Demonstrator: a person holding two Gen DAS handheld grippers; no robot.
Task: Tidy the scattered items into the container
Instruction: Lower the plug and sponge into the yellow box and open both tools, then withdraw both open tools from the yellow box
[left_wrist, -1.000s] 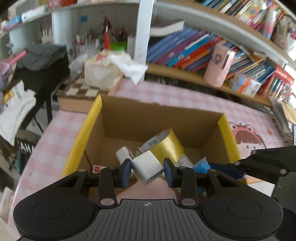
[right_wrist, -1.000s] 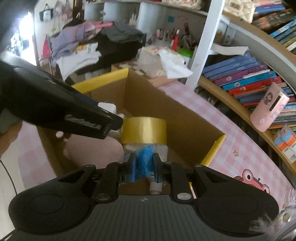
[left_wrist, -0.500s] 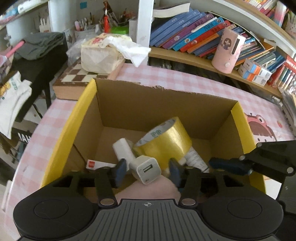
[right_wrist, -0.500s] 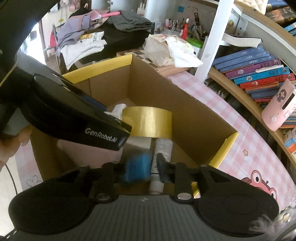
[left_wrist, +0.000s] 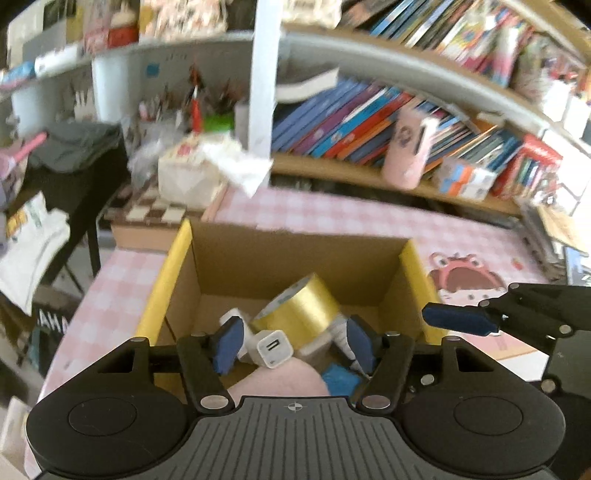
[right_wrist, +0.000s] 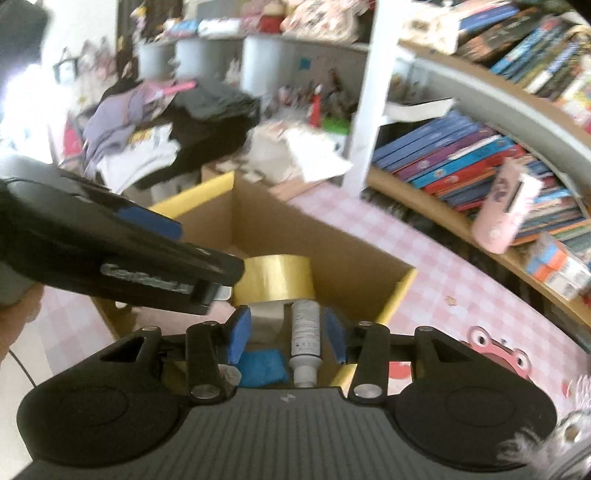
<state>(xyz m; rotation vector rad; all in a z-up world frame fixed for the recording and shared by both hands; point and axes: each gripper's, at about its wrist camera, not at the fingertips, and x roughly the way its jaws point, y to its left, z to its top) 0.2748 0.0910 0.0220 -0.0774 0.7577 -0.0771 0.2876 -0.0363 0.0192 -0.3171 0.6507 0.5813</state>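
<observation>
Both grippers, left and right, gape empty over the cardboard box. White USB charger lies inside, 7 o'clock of gold tape roll. Looks light, rigid, slick; pinch flat sides.

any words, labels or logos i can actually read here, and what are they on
"AH": white letters on a dark thing below the table's left edge, cut off.
Raised lettering on the left gripper's side: blurred, unreadable.
White bottle in the box: fine print, too small.
Book spines: blurred.
White charger and gold tape: no readable text.
</observation>
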